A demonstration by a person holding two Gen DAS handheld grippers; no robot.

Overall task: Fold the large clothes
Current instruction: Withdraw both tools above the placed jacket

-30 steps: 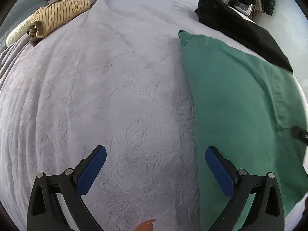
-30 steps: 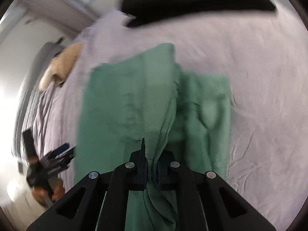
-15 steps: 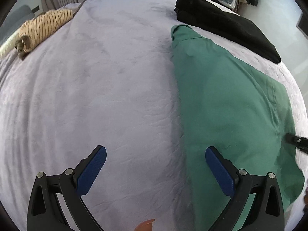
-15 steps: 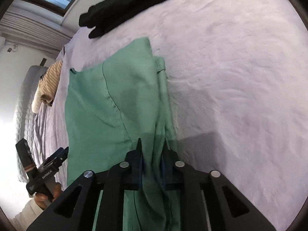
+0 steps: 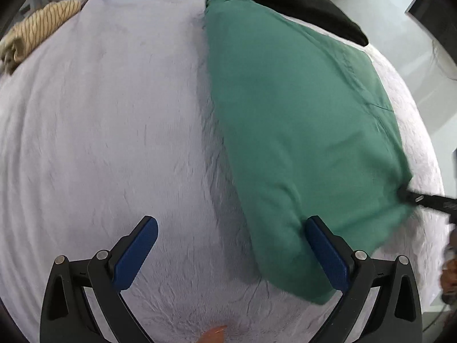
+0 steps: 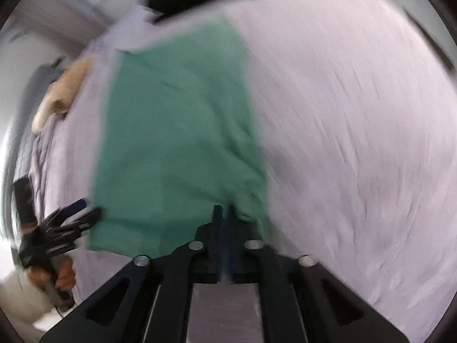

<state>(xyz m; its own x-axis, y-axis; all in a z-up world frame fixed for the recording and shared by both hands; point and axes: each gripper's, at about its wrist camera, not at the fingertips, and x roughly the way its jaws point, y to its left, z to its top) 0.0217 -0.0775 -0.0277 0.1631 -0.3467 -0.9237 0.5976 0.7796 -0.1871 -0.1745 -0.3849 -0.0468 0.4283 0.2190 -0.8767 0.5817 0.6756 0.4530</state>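
Our right gripper (image 6: 224, 208) is clamped on the near corner of the green garment (image 5: 285, 114), which lies lengthwise away from us on the bed (image 5: 100, 128), while our left gripper (image 5: 228, 257), jaws wide apart, hangs empty just beside the opposite near corner.

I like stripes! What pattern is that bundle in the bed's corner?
Tan bundle: thin dark stripes, clearest in left wrist view.

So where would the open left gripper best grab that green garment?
Probably the near corner of the green garment, lying between the open fingers of the left gripper. Come down from above: the cloth lies flat on the bed, and the right gripper is closed at the other corner.
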